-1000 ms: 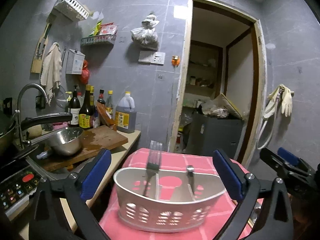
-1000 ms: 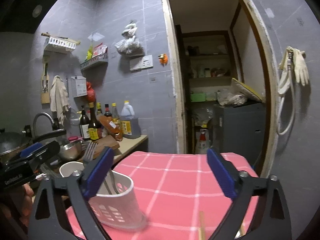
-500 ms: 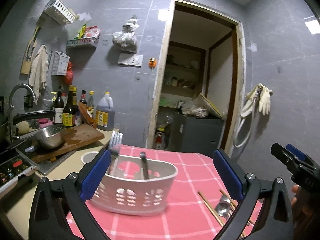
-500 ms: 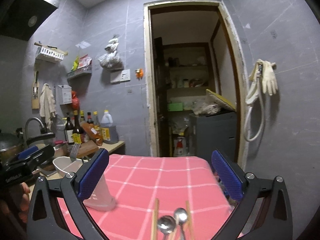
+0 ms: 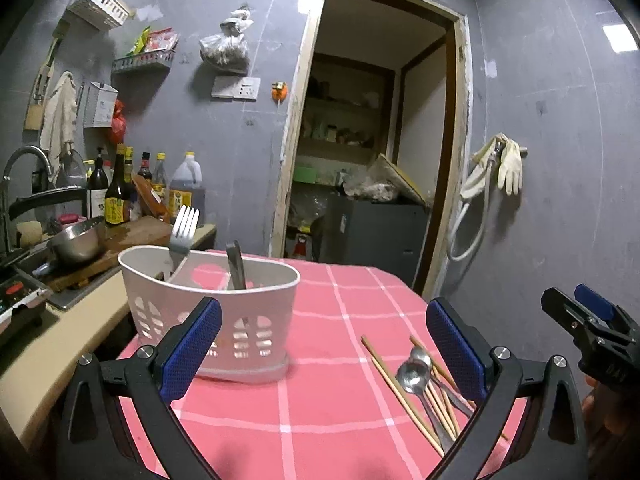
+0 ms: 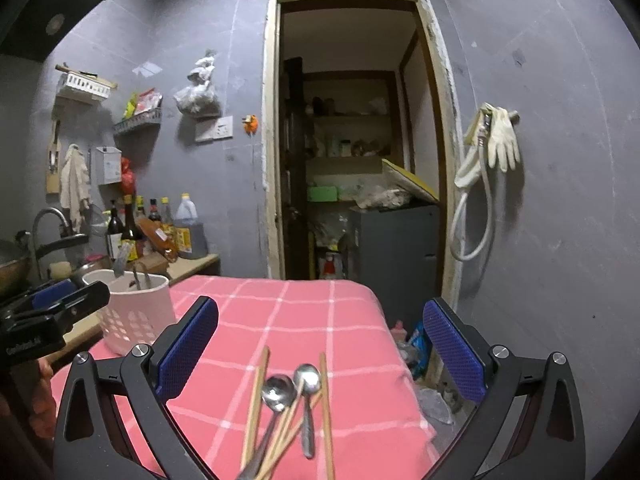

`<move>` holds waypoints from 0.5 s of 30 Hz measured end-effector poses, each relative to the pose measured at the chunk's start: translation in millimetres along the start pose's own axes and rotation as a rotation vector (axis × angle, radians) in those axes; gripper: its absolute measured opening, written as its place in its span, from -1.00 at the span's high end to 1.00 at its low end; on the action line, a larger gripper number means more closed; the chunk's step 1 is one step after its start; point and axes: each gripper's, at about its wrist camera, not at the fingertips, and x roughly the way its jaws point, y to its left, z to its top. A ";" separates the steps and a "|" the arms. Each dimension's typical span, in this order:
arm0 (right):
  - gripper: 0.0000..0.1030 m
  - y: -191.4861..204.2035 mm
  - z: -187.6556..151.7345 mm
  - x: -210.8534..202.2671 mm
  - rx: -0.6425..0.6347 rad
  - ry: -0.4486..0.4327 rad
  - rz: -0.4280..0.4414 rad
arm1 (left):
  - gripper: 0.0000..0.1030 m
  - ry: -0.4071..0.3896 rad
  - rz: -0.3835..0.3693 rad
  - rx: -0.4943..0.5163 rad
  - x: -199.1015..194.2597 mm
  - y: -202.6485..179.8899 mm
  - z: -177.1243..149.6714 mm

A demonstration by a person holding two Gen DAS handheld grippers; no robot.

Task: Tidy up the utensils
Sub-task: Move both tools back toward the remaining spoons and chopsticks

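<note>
A white perforated utensil caddy point(image 5: 224, 308) point(image 6: 134, 312) stands on the left of the pink checked tablecloth point(image 5: 328, 412) point(image 6: 288, 320). A fork point(image 5: 182, 232) and a dark handle point(image 5: 236, 264) stick up from it. Two spoons point(image 6: 294, 386) point(image 5: 414, 372) and several wooden chopsticks point(image 6: 254, 404) point(image 5: 396, 384) lie loose on the cloth at the right. My left gripper point(image 5: 322, 340) is open, above the cloth between caddy and pile. My right gripper point(image 6: 320, 348) is open right above the spoons and chopsticks, holding nothing.
A kitchen counter point(image 5: 80, 320) lies left of the table with a steel bowl point(image 5: 74, 242), cutting board, bottles point(image 5: 116, 192) and a faucet. An open doorway point(image 6: 356, 160) is behind the table. A hose and glove point(image 6: 490, 160) hang on the right wall. Clutter lies on the floor past the table's right edge.
Both grippers have swung right, away from the caddy. The spoons and chopsticks have come into view and now lie under the right gripper. Both stay open.
</note>
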 end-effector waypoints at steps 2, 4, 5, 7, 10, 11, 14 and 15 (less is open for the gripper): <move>-1.00 -3.9 -5.0 0.4 0.001 0.010 -0.011 | -0.95 0.011 0.001 0.004 3.0 -0.7 -4.7; -1.00 -6.8 -9.6 2.1 0.002 0.022 -0.021 | -0.95 0.026 0.003 0.012 7.5 -2.8 -8.4; -1.00 -8.1 -12.0 3.6 -0.001 0.030 -0.028 | -0.95 0.034 0.004 0.015 9.5 -3.8 -10.2; -1.00 -10.5 -16.3 6.8 -0.006 0.049 -0.036 | -0.95 0.055 0.003 0.019 14.1 -5.4 -13.6; -1.00 -14.6 -19.7 13.2 -0.007 0.079 -0.034 | -0.95 0.093 0.000 0.020 21.9 -6.6 -18.2; -1.00 -16.2 -21.1 15.7 -0.005 0.091 -0.031 | -0.95 0.107 -0.003 0.021 24.4 -7.0 -20.2; -0.95 -22.1 -25.8 24.2 0.002 0.134 -0.029 | -0.95 0.162 -0.011 0.025 35.3 -9.2 -25.8; -0.91 -24.8 -27.8 27.8 0.006 0.153 -0.027 | -0.95 0.183 -0.016 0.026 40.0 -10.1 -27.3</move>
